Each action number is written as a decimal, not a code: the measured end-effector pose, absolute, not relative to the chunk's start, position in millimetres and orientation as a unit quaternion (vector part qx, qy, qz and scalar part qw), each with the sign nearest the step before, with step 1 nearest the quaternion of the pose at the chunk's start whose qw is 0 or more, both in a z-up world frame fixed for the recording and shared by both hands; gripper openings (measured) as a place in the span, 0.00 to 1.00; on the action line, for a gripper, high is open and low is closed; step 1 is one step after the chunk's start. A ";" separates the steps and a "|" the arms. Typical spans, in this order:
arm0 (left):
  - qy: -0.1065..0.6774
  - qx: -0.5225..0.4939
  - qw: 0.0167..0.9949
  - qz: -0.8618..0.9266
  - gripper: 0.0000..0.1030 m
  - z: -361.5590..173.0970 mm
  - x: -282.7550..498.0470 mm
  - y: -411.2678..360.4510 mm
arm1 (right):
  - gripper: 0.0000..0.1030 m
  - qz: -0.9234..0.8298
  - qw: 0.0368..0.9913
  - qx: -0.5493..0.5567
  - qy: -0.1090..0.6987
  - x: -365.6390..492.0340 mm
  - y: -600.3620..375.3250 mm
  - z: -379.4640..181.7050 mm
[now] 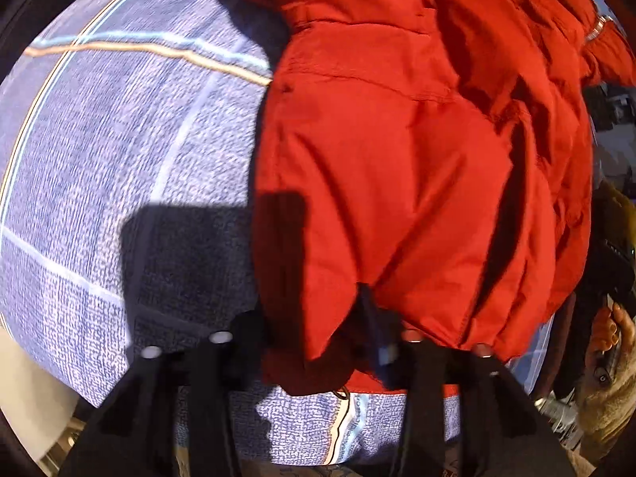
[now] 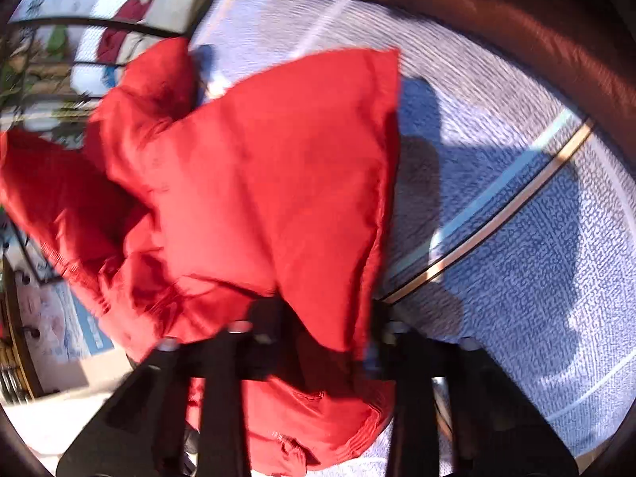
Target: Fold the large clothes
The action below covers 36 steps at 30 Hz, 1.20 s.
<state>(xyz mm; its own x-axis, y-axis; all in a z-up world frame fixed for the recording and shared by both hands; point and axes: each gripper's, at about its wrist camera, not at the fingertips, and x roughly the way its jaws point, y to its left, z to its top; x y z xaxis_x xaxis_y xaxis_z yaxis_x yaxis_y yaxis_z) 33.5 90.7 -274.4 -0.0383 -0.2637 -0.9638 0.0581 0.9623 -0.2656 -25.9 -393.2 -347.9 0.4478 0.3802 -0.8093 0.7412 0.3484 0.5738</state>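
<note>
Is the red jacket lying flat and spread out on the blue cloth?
No, the red jacket is bunched and creased, its edge pinched up by the right gripper.

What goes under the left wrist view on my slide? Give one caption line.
Left gripper shut on the hem of a red jacket lying on a blue woven cloth.

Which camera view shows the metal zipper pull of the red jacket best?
The left wrist view. There the zipper pull shows as a small silver piece at the upper right edge of the red jacket. The right wrist view shows much of the jacket on the blue cloth, but no zipper pull can be made out.
</note>
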 end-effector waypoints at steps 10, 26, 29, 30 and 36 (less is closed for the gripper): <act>0.628 -0.047 0.771 -0.097 0.06 -176.2 24.0 126.1 | 0.09 -0.040 0.726 0.443 0.525 -40.5 -338.0 -222.9; 0.645 0.029 0.763 -0.017 0.65 -200.3 11.2 152.3 | 0.73 -0.045 0.597 0.346 0.723 -112.4 -290.1 -267.0; 0.607 0.066 0.792 -0.008 0.67 -173.7 23.8 144.3 | 0.74 -0.074 0.616 0.282 0.732 -113.2 -303.4 -250.6; 0.597 0.069 0.799 -0.003 0.70 -167.2 33.4 148.2 | 0.74 -0.091 0.618 0.257 0.737 -111.9 -309.1 -245.0; 0.547 0.088 0.832 0.011 0.76 -145.2 122.6 142.4 | 0.74 -0.128 0.649 0.289 0.692 -87.6 -330.1 -220.9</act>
<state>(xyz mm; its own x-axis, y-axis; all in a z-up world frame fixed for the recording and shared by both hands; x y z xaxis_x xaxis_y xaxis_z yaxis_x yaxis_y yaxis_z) 122.6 142.4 -145.2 0.4006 0.1152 -0.9090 0.0784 0.9841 0.1592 -87.6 -330.1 -220.9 0.0082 0.2334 -0.9723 0.5666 0.8001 0.1968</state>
